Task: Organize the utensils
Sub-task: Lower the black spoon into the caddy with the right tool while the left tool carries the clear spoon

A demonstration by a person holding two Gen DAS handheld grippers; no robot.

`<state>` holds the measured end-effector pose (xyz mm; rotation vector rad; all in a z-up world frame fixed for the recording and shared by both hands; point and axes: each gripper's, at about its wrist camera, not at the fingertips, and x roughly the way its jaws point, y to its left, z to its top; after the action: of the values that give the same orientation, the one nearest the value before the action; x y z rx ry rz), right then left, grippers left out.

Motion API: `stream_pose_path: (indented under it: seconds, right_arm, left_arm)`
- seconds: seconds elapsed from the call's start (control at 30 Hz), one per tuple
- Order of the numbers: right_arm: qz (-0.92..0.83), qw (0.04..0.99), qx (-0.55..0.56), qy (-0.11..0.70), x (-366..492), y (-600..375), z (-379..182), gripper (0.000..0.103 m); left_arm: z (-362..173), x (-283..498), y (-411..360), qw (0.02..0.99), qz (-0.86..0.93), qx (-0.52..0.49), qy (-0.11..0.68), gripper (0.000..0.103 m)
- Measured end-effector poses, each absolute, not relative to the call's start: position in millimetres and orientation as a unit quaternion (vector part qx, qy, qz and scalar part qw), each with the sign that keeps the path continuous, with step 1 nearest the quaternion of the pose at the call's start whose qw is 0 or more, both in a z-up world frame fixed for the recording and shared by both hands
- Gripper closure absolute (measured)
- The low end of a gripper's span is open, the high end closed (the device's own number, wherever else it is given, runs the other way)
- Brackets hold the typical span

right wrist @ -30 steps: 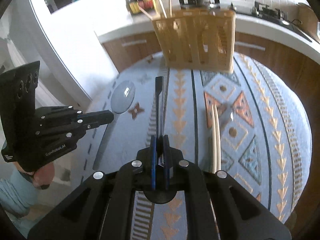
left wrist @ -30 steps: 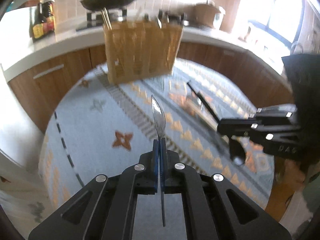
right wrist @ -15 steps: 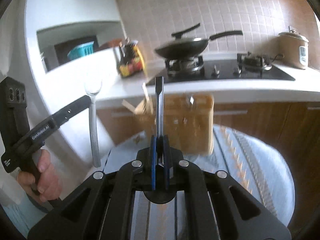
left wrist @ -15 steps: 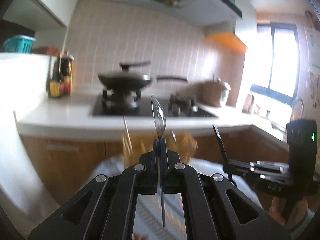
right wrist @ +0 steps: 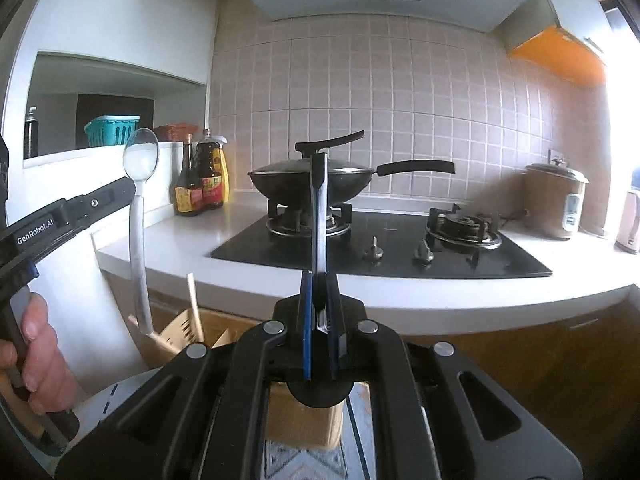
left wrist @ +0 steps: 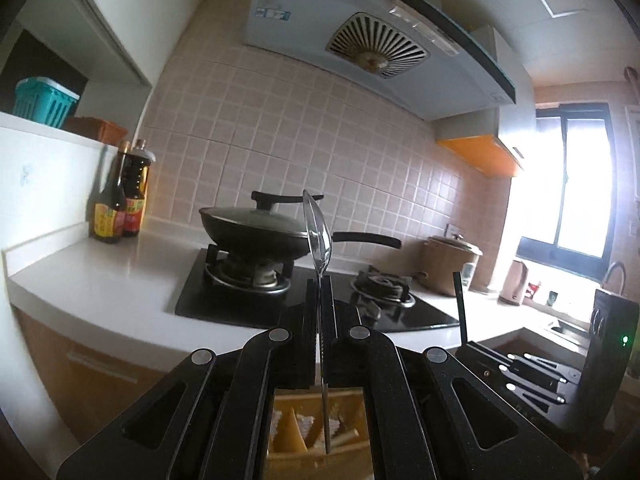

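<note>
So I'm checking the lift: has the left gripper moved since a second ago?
Yes. The left gripper, shut on the spoon, has risen and tipped up: then it faced the wooden utensil holder, now the wok.

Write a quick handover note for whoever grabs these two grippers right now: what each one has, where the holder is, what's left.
Left gripper: shut on the spoon, held upright, bowl up, handle hanging down over the wooden utensil holder.
Right gripper: shut on the black-handled utensil, handle pointing up; its working end is hidden below the jaws.
Holder: directly below both grippers, on the patterned cloth, with chopsticks already standing in it.
Done: both pieces picked up and lifted.
Left: lower each into a holder slot, then release. Whether other utensils are left on the table is out of view.
</note>
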<state>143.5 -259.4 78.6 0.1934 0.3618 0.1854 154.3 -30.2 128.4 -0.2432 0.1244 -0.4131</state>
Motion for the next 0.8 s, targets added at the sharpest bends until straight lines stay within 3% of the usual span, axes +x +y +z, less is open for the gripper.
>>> stream_pose_path:
  seconds: [0.37,0.8]
  right_arm:
    - [0.140,0.957,0.148,0.205,205.7,-274.7,23.9,0.098]
    - [0.173,0.945,0.166,0.224,212.8,-271.0,-1.4,0.098]
  left_arm:
    - [101.0,195.6,-36.9,0.975,-0.176,-0.111,0.077,0.103]
    - [72.5,214.5,-37.1,0.974,-0.169,-0.111,0.104,0.103]
